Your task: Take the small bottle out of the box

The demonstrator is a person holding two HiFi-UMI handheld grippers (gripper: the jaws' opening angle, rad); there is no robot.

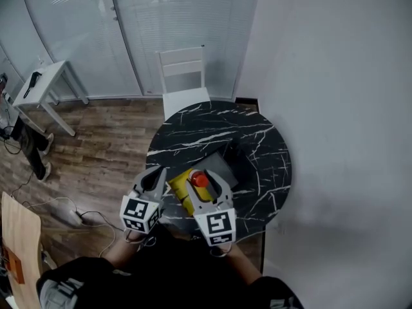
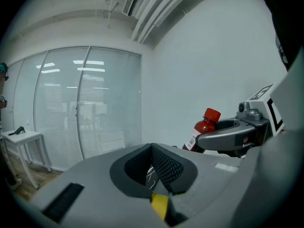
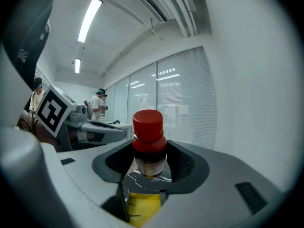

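A small dark bottle with a red cap (image 1: 200, 179) stands upright between the fingers of my right gripper (image 1: 205, 187), which is shut on it just below the cap (image 3: 148, 125). The bottle is lifted above the open yellow box (image 1: 179, 180), whose yellow inside shows below the jaws (image 3: 145, 207) in the right gripper view. My left gripper (image 1: 152, 181) hovers at the box's left side; its tips (image 2: 153, 148) meet with nothing seen between them. From the left gripper view the bottle (image 2: 203, 128) sits in the right gripper's jaws off to the right.
The box's grey lid (image 1: 220, 166) lies open on the round black marble table (image 1: 257, 147). A white chair (image 1: 183, 76) stands behind the table. A white side table (image 1: 45, 82), floor cables (image 1: 71, 214) and a wooden board (image 1: 19, 237) are at the left. A wall runs along the right.
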